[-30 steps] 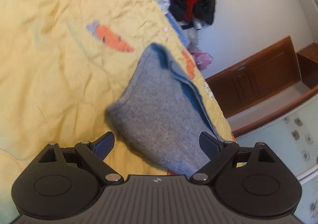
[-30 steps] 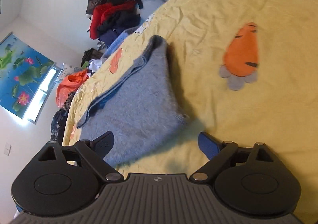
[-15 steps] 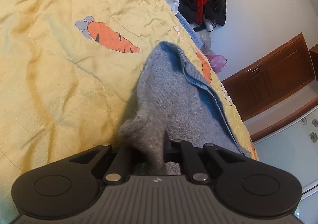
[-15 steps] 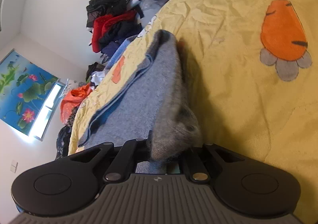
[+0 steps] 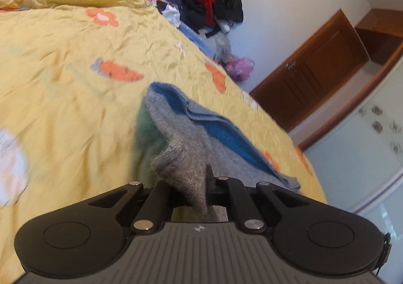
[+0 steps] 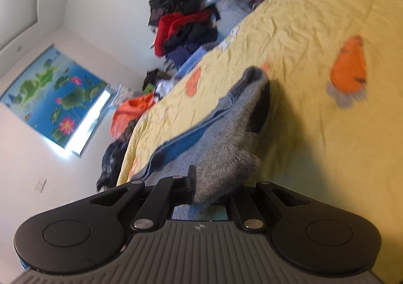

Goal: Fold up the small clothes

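A small grey knitted garment (image 5: 186,133) with a blue trim lies on the yellow quilt (image 5: 63,82). My left gripper (image 5: 201,183) is shut on one near corner of it, and the grey knit bunches up between the jaws. My right gripper (image 6: 201,183) is shut on the other near corner of the grey garment (image 6: 226,138). Both corners are lifted off the quilt (image 6: 314,32), with a shadow beneath the cloth. The garment's far end still rests on the bed. The fingertips are hidden by the knit.
A pile of red, black and dark blue clothes (image 5: 201,4) sits beyond the bed's far edge, against the wall. An orange bag (image 6: 133,112) and a purple bag (image 5: 239,67) lie beside the bed. A wooden cabinet (image 5: 314,70) stands at the right.
Both grippers went from open around the garment's near corners to shut on them. They have since lifted the corners off the quilt and drawn them back.
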Demonstrator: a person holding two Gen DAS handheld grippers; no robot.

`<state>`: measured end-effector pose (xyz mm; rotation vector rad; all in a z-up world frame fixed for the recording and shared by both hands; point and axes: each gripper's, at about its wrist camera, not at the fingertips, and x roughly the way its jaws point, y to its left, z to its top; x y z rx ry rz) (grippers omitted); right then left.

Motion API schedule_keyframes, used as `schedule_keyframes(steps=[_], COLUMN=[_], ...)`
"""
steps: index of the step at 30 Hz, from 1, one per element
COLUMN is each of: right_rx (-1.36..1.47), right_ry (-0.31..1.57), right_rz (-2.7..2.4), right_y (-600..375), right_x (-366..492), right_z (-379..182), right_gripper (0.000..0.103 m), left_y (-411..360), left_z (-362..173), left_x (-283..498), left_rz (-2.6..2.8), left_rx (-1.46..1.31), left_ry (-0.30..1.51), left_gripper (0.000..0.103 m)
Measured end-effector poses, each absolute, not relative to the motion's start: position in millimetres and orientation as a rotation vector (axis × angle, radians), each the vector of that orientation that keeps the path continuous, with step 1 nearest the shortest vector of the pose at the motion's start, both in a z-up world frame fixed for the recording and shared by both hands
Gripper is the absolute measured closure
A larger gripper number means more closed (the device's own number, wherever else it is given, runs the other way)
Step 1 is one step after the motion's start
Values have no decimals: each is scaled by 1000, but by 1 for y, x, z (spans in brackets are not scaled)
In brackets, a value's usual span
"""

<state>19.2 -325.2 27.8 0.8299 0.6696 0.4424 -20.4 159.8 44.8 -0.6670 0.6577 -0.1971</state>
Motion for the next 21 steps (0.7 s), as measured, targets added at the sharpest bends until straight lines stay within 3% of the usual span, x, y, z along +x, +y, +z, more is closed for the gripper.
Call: schedule_keyframes(steps=[7, 8, 9, 11, 12, 13, 14, 16, 21], right_rx=[798, 764, 755, 720, 687, 651, 619, 634, 910], right_ry=[837, 859, 869, 811, 749, 692, 658, 674, 761], right_rz=[446, 421, 388, 344, 330, 319, 314, 345, 402], right_y=[-340, -339, -341, -351, -355, -359, -362, -367, -378], right_x=[-81, -87, -89, -91, -91, -87, -75, -48, 20], right_z=[6, 4, 3, 13, 23, 34, 44, 52, 39], right_gripper=[86, 77, 57, 39, 38, 38, 38, 38, 38], left_y=[173, 172, 172, 169, 164, 156, 146, 126, 85], left_z=[16, 22, 31, 53, 64, 73, 78, 74, 40], left_x=[-94, -99, -101, -102, -101, -97, -95, -83, -34], left_rz=[-194, -170, -149, -114, -109, -109, -117, -136, -255], left_rx=[-537, -462, -396, -246, -147, -34, 95, 321, 630], left_ry=[768, 735, 705, 607, 537, 467, 390, 292, 300], left_gripper=[94, 89, 85, 60, 51, 31, 23, 23, 23])
